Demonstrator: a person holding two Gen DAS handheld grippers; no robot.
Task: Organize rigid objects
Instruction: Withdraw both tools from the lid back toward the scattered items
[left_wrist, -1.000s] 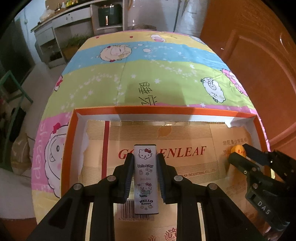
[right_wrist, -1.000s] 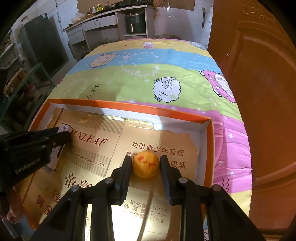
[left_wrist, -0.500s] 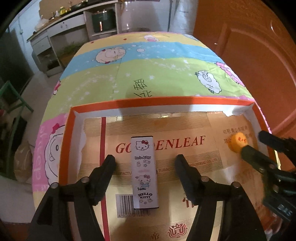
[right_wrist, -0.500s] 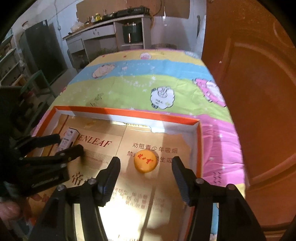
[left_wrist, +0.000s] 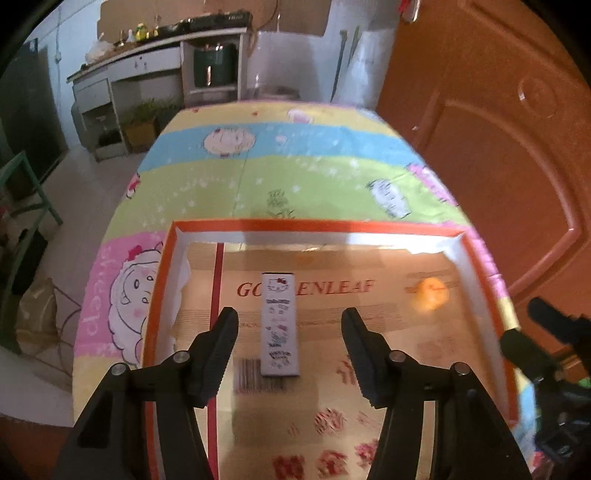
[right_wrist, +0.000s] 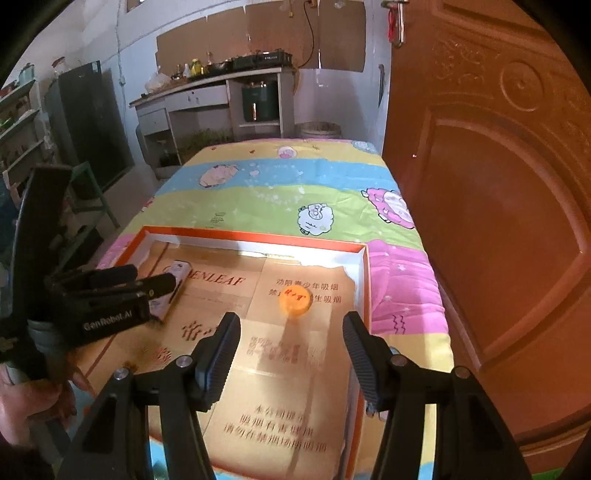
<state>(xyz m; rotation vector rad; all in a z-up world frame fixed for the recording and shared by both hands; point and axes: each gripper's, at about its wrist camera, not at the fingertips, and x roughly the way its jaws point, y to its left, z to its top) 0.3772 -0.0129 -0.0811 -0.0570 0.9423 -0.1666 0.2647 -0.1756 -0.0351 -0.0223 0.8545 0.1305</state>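
A shallow orange-rimmed tray (left_wrist: 314, 224) lined with printed cardboard lies on the table. In it a white Hello Kitty box (left_wrist: 279, 325) lies flat, and a small orange ball with red characters (right_wrist: 294, 300) rests to its right. My left gripper (left_wrist: 290, 314) hovers above the box's near end; its jaws are closing from wide apart and touch nothing. My right gripper (right_wrist: 291, 317) stands open just short of the ball, clear of it. In the right wrist view the left gripper (right_wrist: 153, 278) hides part of the box (right_wrist: 181, 266).
A striped cloth with cartoon sheep (left_wrist: 295, 177) covers the table beyond the tray. A brown wooden door (right_wrist: 498, 221) stands close on the right. A counter with kitchen things (right_wrist: 207, 92) is at the back. A person's hand (right_wrist: 29, 398) holds the left gripper.
Both grippers let go: the left opened off the Hello Kitty box, the right off the orange ball. Both then pulled back and up, leaving the two things lying in the tray.
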